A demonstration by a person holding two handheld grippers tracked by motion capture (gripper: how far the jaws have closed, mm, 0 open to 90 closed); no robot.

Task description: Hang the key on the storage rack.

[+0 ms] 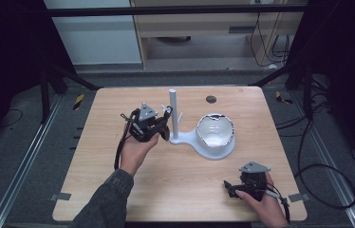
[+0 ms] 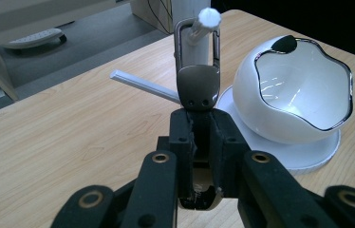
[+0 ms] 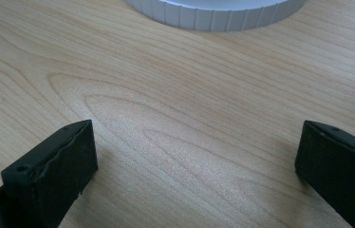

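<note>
The carabiner [image 2: 197, 71], a dark, smooth metal clip with a rounded loop, is clamped between the jaws of the left gripper [image 2: 199, 137], its loop threaded over a white peg [image 2: 204, 23] of the stand [image 1: 173, 114]; whether metal touches peg is hard to tell. The stand is a matte white post on a round ribbed base [image 3: 213, 12], beside a glossy white bowl [image 2: 299, 90] with a wavy chrome rim. The right gripper [image 3: 194, 156] hovers low over the pale wood-grain table [image 1: 175, 175], jaws wide apart, holding nothing.
</note>
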